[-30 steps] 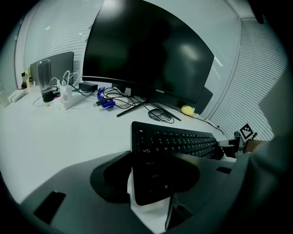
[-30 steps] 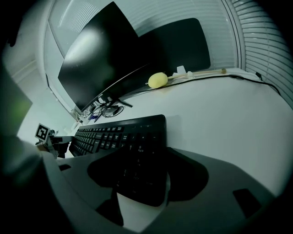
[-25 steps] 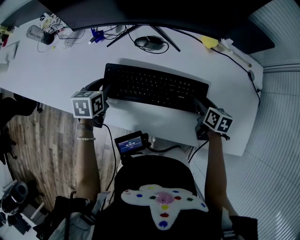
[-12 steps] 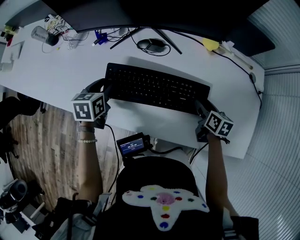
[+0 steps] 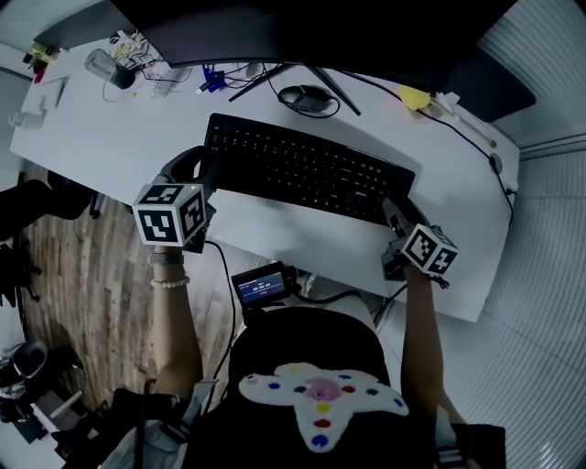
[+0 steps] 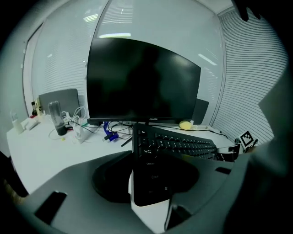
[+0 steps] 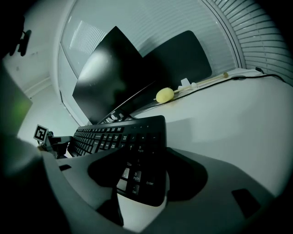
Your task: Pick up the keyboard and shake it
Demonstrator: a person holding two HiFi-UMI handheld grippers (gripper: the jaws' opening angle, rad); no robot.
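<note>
White worktop spans the head view. A dark monitor stands along its far edge. The black keyboard lies in front of the monitor and runs slantwise across the worktop, its left end farther from me. I cannot tell whether it clears the surface.

Left gripper: jaws closed on the keyboard's left end, one above and one below. Right gripper: jaws clamped the same way on the number-pad end.

A mouse sits between keyboard and monitor stand. A small yellow lump rests near the far right edge.
</note>
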